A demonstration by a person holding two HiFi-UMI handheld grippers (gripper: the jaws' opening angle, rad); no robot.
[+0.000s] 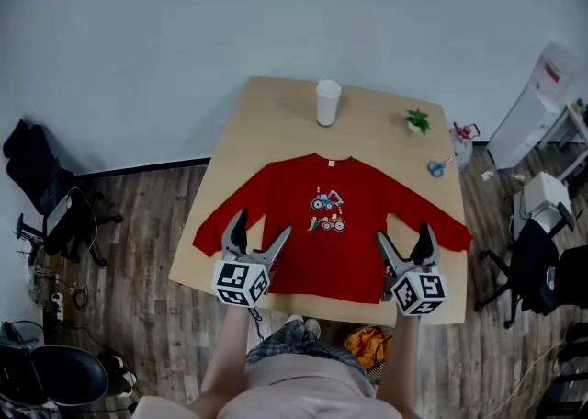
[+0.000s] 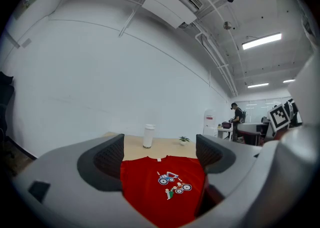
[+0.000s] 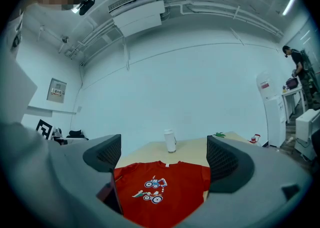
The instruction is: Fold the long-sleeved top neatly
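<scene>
Grippers poised: left gripper (image 1: 263,226) and right gripper (image 1: 402,232) hover with jaws spread wide, holding nothing. Long-sleeved top (image 1: 317,261) lies flat beneath and ahead of both (sleeves out, seemingly laid ready for folding).

The top (image 1: 331,261) lies flat in the middle of the table (image 1: 276,123), collar toward the far edge and sleeves spread out to both sides. Right behind the collar, near the far edge, stands a cup (image 1: 328,102). There's a little plant (image 1: 417,120) at the far right corner, and scissors (image 1: 437,167) lie by the right edge, just beyond the right sleeve. The left gripper (image 1: 263,224) is over the top's near left part, and the right gripper (image 1: 402,232) is over its near right part. On the floor, a chair (image 1: 46,197) stands left of the table and a water dispenser (image 1: 533,109) off to the right.
</scene>
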